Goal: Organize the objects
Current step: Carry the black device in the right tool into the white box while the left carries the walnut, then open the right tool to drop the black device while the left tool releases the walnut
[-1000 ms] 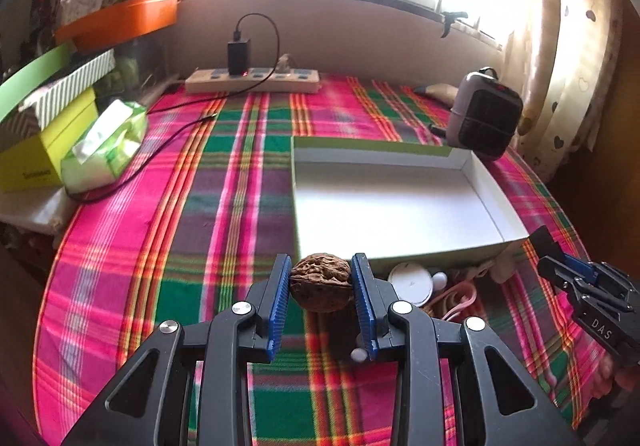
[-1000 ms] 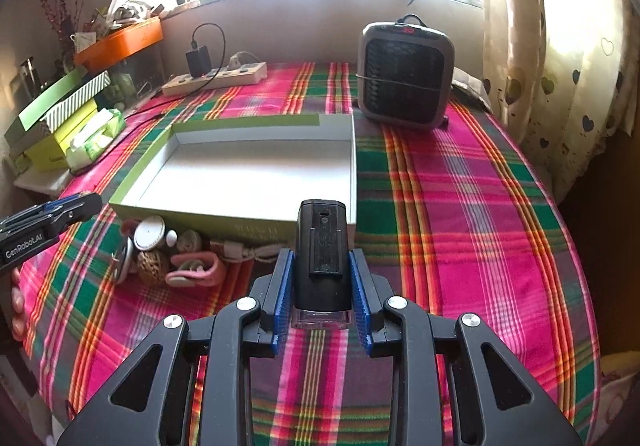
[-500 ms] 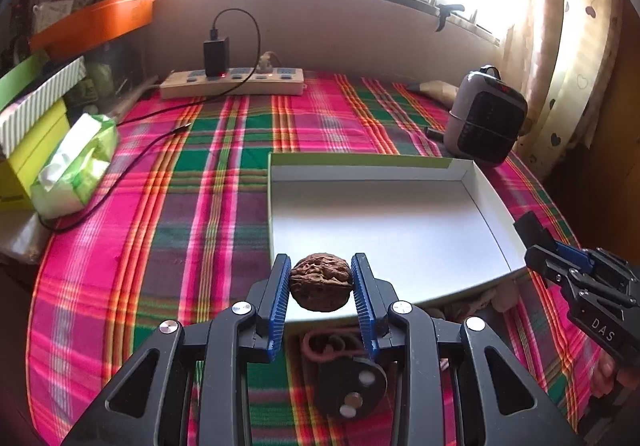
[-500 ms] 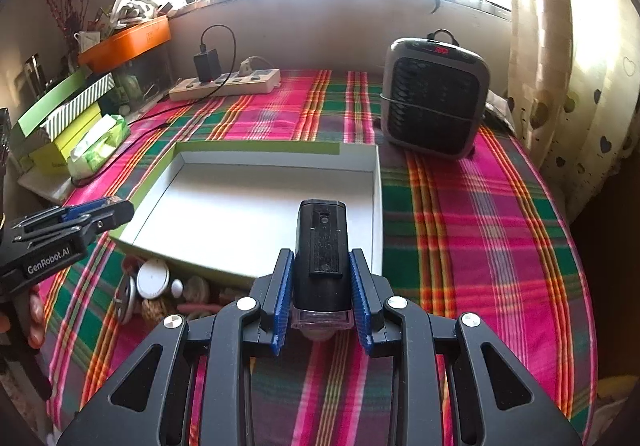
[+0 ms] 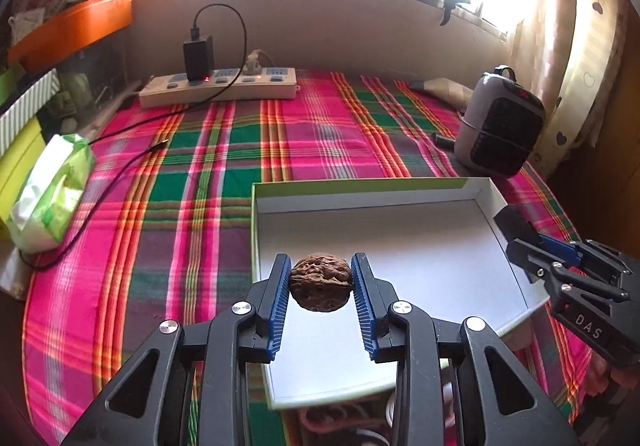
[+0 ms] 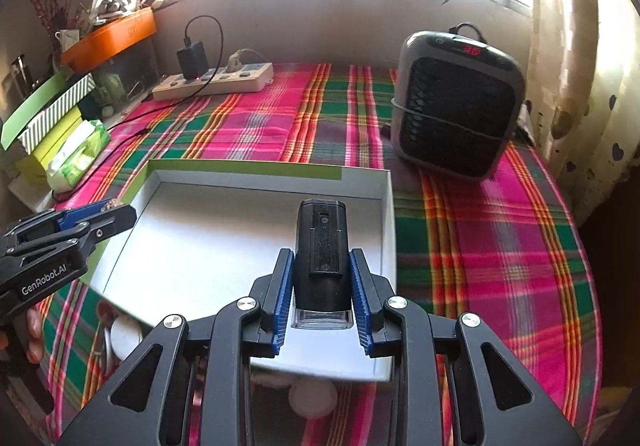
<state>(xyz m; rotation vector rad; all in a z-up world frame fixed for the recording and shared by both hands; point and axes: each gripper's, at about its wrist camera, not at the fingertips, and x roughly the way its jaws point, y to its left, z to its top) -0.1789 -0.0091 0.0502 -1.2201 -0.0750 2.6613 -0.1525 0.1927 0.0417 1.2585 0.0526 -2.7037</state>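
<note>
In 1 second both claws have moved from the near side of the white box [image 5: 400, 246] to over its floor, so both things look ready to drop in. The left claw [image 5: 320, 286] squeezes a bumpy brown walnut [image 5: 321, 282]. The right claw [image 6: 320, 286] squeezes a smooth black gadget [image 6: 320, 250], maybe a light, with a clear end.
</note>
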